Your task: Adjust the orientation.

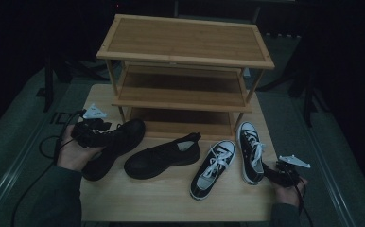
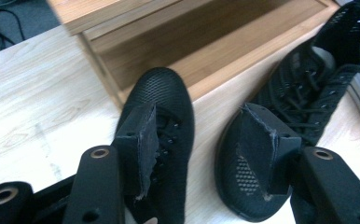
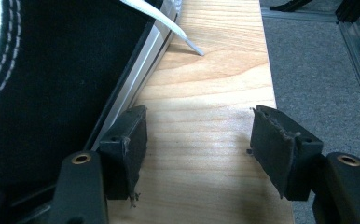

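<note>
The left black shoe [image 1: 110,147] lies on the worktop [image 1: 138,198] at its front-left, just in front of the lowest level of the bamboo shoe rack [image 1: 185,47]. Its long axis runs diagonally, toe up and to the right toward the rack, heel down toward the person. The left hand-held gripper [image 1: 88,130] sits right over the shoe's collar and laces, so it is much the nearer of the two. In the left gripper view the jaws stand spread, one pad over the laced upper of this shoe [image 2: 162,140] and the other above the toe of the second black shoe [image 2: 280,140], which lies just beside it to the right. Nothing is clamped yet; the jaws are apart with the shoe's tongue area under the left one. The likely next move is a closing grip on the collar, which would need the hand-held gripper shifted so both pads straddle this shoe alone.

The right hand-held gripper [image 1: 284,174] rests low at the worktop's front-right corner, beside the heel of a black-and-white sneaker [image 1: 250,152]. Its jaws are also spread wide, holding nothing, with bare wood between them and the sneaker's sole edge [image 3: 136,88] touching or nearly touching the left pad. A second sneaker [image 1: 212,169] lies between that one and the black pair.
</note>
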Demonstrator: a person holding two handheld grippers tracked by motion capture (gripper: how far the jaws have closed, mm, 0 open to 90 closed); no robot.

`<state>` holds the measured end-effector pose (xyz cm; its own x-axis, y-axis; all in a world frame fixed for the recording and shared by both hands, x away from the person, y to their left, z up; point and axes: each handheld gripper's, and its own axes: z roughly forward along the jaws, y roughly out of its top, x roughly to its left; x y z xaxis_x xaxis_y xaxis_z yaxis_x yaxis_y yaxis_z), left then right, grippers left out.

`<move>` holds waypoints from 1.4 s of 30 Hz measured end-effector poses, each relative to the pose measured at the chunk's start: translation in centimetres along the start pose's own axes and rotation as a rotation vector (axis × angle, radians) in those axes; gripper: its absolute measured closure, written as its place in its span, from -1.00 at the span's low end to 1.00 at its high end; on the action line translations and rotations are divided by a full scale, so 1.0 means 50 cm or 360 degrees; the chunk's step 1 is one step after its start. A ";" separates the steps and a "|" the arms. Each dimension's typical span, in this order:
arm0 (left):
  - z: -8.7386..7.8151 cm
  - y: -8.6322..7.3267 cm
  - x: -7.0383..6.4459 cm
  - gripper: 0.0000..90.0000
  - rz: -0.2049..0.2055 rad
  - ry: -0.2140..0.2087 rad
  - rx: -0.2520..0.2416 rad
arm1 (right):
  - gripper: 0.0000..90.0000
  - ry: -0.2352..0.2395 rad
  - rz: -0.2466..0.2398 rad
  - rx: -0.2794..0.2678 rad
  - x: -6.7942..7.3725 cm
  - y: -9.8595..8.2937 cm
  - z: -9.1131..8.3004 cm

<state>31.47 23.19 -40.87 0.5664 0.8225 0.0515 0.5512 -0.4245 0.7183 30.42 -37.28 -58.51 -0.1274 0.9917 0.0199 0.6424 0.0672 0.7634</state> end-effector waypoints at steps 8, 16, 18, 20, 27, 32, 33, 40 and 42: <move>0.015 0.019 -0.035 0.08 0.0043 -0.0080 -0.0005 | -0.20 0.0000 -0.0002 -0.0001 0.000 0.000 0.000; 0.036 0.034 -0.064 0.12 0.0071 -0.0137 0.0015 | -0.20 0.0000 -0.0004 -0.0002 0.000 0.000 0.000; 0.042 0.038 -0.070 0.13 0.0078 -0.0151 0.0019 | -0.20 -0.0001 -0.0004 -0.0002 0.000 0.000 0.000; 0.048 0.043 -0.077 0.14 0.0088 -0.0163 0.0024 | -0.20 0.0000 -0.0004 -0.0002 0.000 0.000 0.000; 0.071 0.058 -0.103 0.21 0.0113 -0.0232 0.0033 | -0.20 0.0000 -0.0003 -0.0004 0.000 0.000 0.000; 0.088 0.066 -0.119 0.25 0.0129 -0.0270 0.0051 | -0.21 0.0000 -0.0003 -0.0003 0.000 0.000 0.000; 0.091 0.067 -0.122 0.25 0.0134 -0.0273 0.0056 | -0.20 0.0000 -0.0003 -0.0003 0.000 0.000 0.000; 0.106 0.079 -0.151 0.25 0.0173 -0.0308 0.0043 | -0.20 0.0001 -0.0003 -0.0003 0.000 0.000 0.000; 0.111 0.083 -0.159 0.25 0.0187 -0.0317 0.0041 | -0.20 0.0001 -0.0004 -0.0003 0.000 0.000 0.000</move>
<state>32.67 12.78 -42.13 0.7360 0.6770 -0.0060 0.4882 -0.5246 0.6975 30.44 -37.29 -58.52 -0.1291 0.9915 0.0183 0.6406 0.0693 0.7647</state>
